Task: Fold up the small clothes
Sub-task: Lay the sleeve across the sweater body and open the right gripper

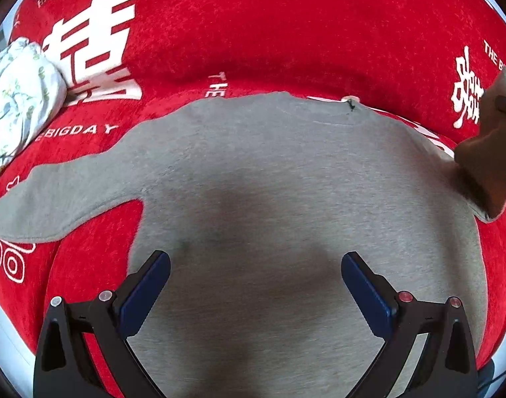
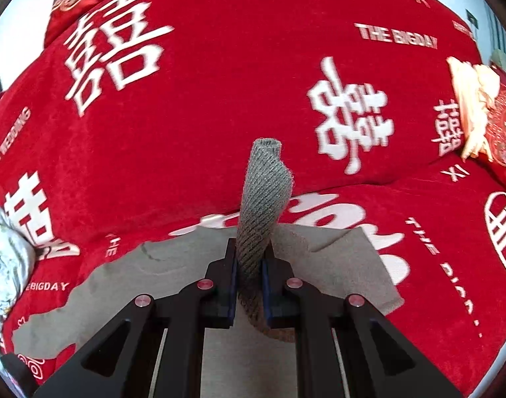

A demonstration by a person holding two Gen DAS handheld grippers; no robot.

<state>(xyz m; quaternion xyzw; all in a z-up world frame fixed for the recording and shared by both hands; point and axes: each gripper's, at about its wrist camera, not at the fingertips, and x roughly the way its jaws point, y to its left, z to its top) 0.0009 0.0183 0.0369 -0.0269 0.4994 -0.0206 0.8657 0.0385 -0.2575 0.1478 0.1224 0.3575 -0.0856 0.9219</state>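
Observation:
A small grey long-sleeved top (image 1: 269, 172) lies flat on a red blanket (image 1: 286, 33), neck away from me, its left sleeve (image 1: 63, 195) stretched out to the left. My left gripper (image 1: 255, 265) is open and empty, low over the body of the top. My right gripper (image 2: 249, 265) is shut on the ribbed cuff of the right sleeve (image 2: 264, 195) and holds it lifted off the blanket. In the left wrist view the lifted sleeve (image 1: 481, 162) stands at the far right. The top also shows under the right gripper (image 2: 332, 258).
The red blanket with white characters and lettering covers the whole surface (image 2: 219, 99). A floral white bundle (image 1: 17, 99) lies at the left. A cream cloth (image 2: 471, 106) and a red patterned cushion (image 2: 505, 132) lie at the far right.

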